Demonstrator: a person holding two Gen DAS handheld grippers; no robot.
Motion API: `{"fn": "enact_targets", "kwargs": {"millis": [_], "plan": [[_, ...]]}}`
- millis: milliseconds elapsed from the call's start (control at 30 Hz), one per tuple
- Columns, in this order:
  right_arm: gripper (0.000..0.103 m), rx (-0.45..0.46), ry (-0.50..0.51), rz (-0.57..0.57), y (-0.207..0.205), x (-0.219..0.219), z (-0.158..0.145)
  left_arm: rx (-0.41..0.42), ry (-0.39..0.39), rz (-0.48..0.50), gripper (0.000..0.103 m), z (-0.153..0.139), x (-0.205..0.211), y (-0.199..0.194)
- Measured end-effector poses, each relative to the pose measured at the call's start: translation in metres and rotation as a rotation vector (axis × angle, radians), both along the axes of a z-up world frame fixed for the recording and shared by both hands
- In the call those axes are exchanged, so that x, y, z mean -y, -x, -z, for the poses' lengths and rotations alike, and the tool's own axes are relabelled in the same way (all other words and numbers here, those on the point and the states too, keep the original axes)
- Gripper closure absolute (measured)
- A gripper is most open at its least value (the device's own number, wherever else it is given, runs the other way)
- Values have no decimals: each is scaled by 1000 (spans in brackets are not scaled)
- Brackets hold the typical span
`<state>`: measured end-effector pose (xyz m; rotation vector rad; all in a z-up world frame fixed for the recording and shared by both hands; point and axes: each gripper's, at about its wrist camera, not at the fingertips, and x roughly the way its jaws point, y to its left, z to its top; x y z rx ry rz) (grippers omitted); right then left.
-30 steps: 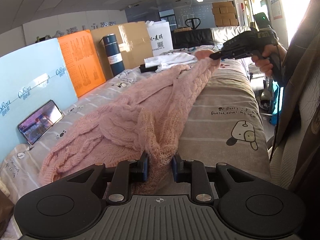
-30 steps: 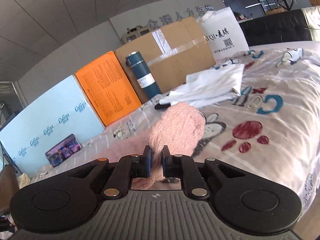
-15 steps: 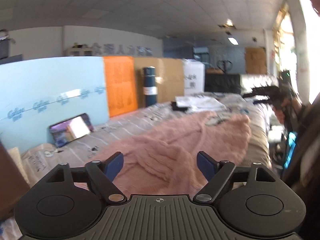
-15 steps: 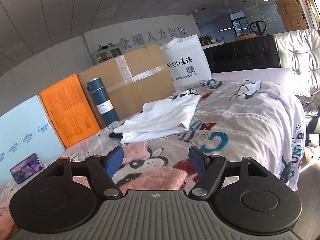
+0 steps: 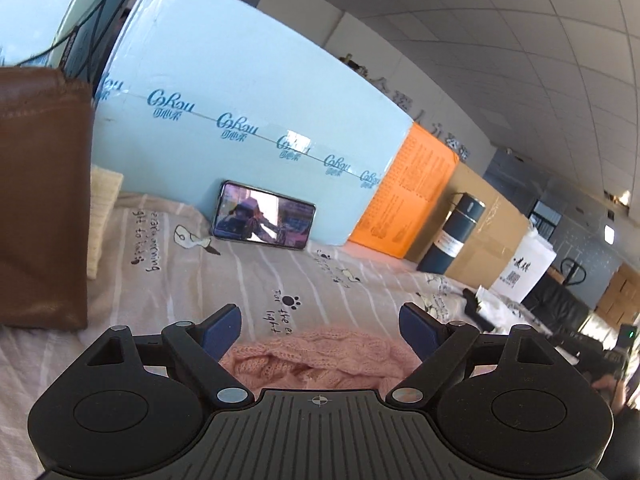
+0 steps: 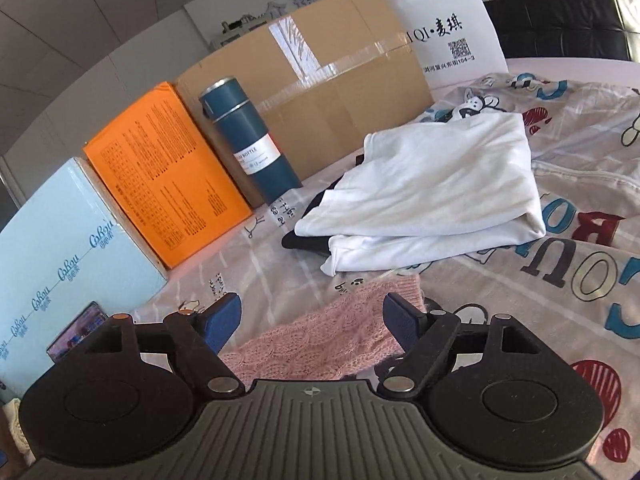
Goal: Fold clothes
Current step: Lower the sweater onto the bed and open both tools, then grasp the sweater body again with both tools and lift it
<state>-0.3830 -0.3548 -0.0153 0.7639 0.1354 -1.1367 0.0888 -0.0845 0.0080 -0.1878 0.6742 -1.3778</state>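
Left wrist view: left gripper (image 5: pixel 320 322) has its jaws spread wide, nothing clamped. They have just been opening; the right's last widening is fresher. Left of the tongs: a brown leather cushion (image 5: pixel 40 200). Ahead-left, a phone (image 5: pixel 264 220) leans on the pale blue CoRou box (image 5: pixel 248 92). Pink knit sweater (image 5: pixel 316 360) lies on the striped bedsheet (image 5: pixel 160 280) right under and between the open fingers, pads clear of it. Far right, the orange box (image 5: pixel 412 188) and teal bottle (image 5: pixel 454 236).

Right wrist view: right gripper (image 6: pixel 312 314) also apart, empty. Same blue box and orange box off to its left, teal bottle and taped cardboard carton (image 6: pixel 332 92) ahead. Sweater's edge, ribbed cuff or hem (can't tell which), sits between the blue pads (image 6: pixel 224 320), not pinched. Ahead-right, a folded white garment (image 6: pixel 432 196) over something black, then the white shopping bag (image 6: pixel 448 28).

Read: the sweater is laid down and released, so one fold or spread looks finished and we're between grasps. Fold count unknown; most of the sweater is hidden below the tongs.

Next move calls for picking fresh pinch points on an edge or sleeve, both tongs dropping onto the knit and closing on a single layer. Loose cable knit will stretch and snag, so bite deep and lift evenly.
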Motion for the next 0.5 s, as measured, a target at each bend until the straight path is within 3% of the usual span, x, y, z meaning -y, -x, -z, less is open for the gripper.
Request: {"fn": "enact_targets", "kwargs": {"millis": [233, 367, 500], "plan": [[24, -15, -45, -19, -7, 19, 15, -159, -33, -45, 14, 14, 6, -27], [23, -24, -56, -21, -8, 24, 20, -149, -94, -25, 14, 24, 19, -30], [22, -29, -62, -22, -9, 26, 23, -71, -169, 26, 14, 33, 33, -23]]}}
